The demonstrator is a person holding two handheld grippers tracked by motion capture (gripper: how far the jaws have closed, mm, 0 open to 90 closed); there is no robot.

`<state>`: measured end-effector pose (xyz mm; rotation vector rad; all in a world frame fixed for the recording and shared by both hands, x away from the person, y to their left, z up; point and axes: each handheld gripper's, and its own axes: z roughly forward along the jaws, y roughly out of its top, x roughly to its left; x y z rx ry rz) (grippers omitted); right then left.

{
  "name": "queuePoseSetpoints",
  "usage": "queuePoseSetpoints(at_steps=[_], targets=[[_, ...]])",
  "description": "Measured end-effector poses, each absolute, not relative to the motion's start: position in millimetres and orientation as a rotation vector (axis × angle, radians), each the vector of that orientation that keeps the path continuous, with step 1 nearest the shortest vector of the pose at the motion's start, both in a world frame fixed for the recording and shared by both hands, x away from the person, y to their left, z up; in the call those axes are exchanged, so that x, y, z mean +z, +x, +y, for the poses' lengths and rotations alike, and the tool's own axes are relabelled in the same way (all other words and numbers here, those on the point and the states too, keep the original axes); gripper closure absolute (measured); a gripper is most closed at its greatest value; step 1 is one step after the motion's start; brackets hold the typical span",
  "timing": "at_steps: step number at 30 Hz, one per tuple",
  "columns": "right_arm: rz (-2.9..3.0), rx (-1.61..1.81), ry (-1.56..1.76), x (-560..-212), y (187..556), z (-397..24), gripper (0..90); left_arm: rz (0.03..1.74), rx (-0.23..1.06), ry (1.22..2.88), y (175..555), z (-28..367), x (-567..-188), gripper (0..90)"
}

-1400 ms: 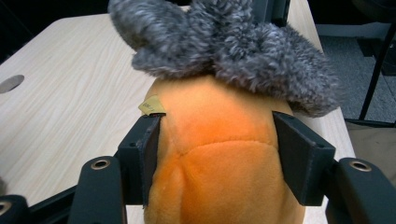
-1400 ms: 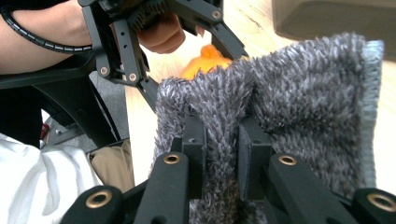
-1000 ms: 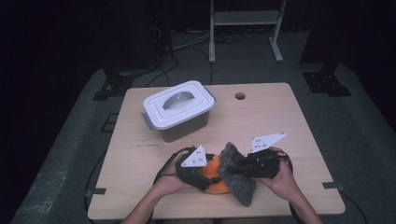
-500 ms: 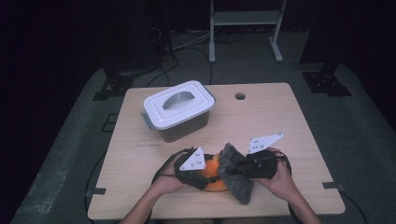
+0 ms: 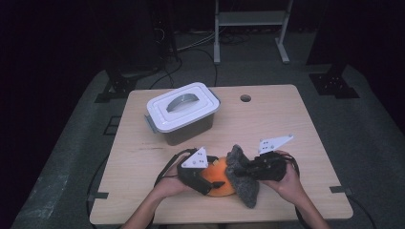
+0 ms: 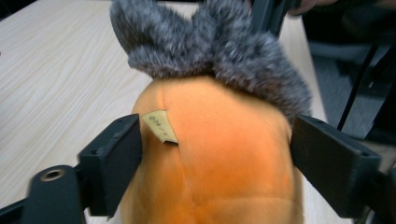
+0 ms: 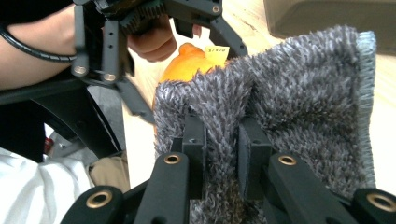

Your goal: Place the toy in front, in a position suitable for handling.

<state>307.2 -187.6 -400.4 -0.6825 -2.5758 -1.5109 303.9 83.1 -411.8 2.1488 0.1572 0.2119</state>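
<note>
An orange plush toy with a small yellow tag lies near the table's front edge. My left gripper has it between its two black pads. The jaws have just been opening, but both pads still touch the toy's sides. A grey fluffy cloth covers the toy's far end. My right gripper comes in from the right and is shut on a fold of that cloth. Its jaws pinch the pile tightly.
A grey lidded container with a white lid and handle stands at the back left of the wooden table. A cable hole sits near the far edge. Beyond the table are a metal stand and cables on the floor.
</note>
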Motion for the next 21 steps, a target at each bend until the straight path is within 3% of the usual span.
queuePoseSetpoints(at_steps=[2,4,13,21], targets=[[-2.582,-1.506,-0.686,-401,307,-188,75.5,0.136,0.218,2.156,304,86,-412,31.9],[-2.569,-1.503,-0.692,-404,308,-189,75.7,0.128,0.199,2.160,304,87,-413,34.0],[-2.507,-1.437,-0.809,-421,319,-206,75.8,0.172,0.146,2.118,312,105,-420,34.3],[-2.468,-1.506,-0.759,-412,318,-197,76.1,0.129,0.156,2.119,311,107,-422,34.3]])
